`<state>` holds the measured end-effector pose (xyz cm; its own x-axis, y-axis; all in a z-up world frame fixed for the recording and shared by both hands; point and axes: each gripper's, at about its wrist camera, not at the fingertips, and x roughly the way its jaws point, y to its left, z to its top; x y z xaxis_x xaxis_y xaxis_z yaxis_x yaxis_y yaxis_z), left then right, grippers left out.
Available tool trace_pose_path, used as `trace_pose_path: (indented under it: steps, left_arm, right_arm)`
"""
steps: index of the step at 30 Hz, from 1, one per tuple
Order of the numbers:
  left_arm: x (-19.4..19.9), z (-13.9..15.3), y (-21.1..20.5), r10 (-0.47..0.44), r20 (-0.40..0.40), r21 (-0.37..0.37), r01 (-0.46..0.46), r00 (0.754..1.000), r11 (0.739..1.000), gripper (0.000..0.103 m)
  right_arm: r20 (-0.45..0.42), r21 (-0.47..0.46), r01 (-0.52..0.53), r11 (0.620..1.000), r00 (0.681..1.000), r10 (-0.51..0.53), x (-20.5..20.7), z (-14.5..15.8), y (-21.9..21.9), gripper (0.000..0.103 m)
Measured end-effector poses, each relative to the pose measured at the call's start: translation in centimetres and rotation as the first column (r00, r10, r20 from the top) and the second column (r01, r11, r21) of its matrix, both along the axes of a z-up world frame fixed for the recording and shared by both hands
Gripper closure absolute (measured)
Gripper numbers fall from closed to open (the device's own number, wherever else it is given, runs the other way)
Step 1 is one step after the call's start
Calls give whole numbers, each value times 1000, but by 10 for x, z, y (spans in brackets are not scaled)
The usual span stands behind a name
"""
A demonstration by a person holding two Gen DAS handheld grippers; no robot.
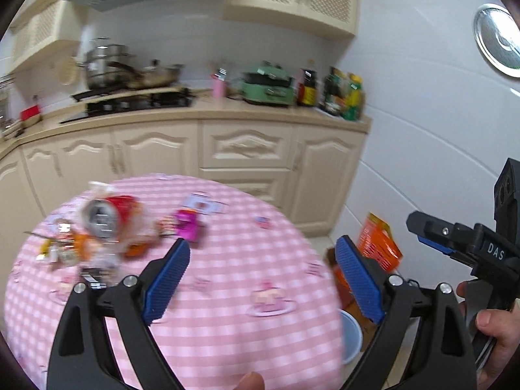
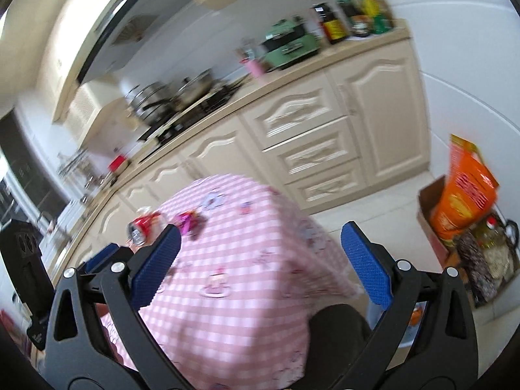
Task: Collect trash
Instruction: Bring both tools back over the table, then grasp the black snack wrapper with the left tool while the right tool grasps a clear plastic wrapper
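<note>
Risk: red aluminium drink can on its side in the litter pile at the pink checked tablecloth's far-left edge; left gripper and right gripper, both wide open and empty, could nudge it rolling off.

My right gripper hangs above the pink checked tablecloth, jaws spread wide with nothing between them. A red can lies on its side at the far left of the cloth, a magenta wrapper just beside it. An orange bag stands in a cardboard box on the floor at right.
</note>
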<state>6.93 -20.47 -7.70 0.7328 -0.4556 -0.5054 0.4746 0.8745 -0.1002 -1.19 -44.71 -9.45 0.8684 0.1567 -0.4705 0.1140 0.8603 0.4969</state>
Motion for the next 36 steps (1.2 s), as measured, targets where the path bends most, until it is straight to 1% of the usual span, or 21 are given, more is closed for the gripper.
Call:
trace_pose_path:
  steps: [3,5,9,13,15,17,20,22,25,27,28,29,32,33,35,36]
  left_arm:
    - [5,3,40,66,13,-8,-65,998,998,14]
    - [9,2,66,114,20,0,-114,993,993,14]
    - [22,-9,112,192,-8,15,-192,981,981,14]
    - [35,-27,147,246,-37,68,-243,969,968,14]
    - [42,-39,161,261,-51,113,-254,964,961,14]
    - [49,-51,169,273,-60,151,-261,960,953,14]
    - [58,-66,177,266,-84,199,-246,960,949,14]
    - [66,-77,181,260,-94,235,-232,961,944,14]
    - [78,-87,180,246,-111,267,-209,963,941,14]
    - [86,-92,178,218,-142,278,-173,965,945,14]
    - [90,-93,176,198,-159,274,-149,967,950,14]
    - [93,-94,175,176,-165,276,-126,970,953,14]
    - [103,-98,168,156,-161,326,-97,975,940,14]
    - [106,-99,165,147,-165,335,-85,975,938,14]
    - [114,-103,161,127,-186,351,-55,974,935,14]
    - [117,-104,159,117,-192,359,-41,974,932,14]
  right_arm:
    - [-9,-38,-85,996,996,85,17,7,35,6]
    - [-24,-72,-136,988,991,134,28,9,59,6]
    - [-57,-121,-227,966,973,222,45,5,99,6]
    - [-104,-174,-312,934,949,298,62,-8,137,6]
    - [-130,-209,-342,916,938,321,69,-14,153,6]
    - [-169,-246,-384,890,921,351,80,-23,171,6]
    - [-213,-303,-431,850,900,380,92,-35,190,6]
    - [-244,-341,-465,817,883,401,100,-42,205,6]
    - [-271,-397,-494,774,868,415,113,-50,222,6]
    - [-290,-427,-506,749,862,417,120,-54,229,7]
    - [-298,-446,-514,732,857,421,125,-57,233,11]
    - [-300,-452,-519,726,854,424,128,-58,235,13]
    - [-322,-452,-547,705,837,443,142,-64,240,21]
    - [-333,-458,-557,692,830,448,147,-67,243,24]
    - [-343,-456,-578,677,816,466,154,-70,246,27]
    - [-349,-454,-588,669,808,474,157,-72,248,31]
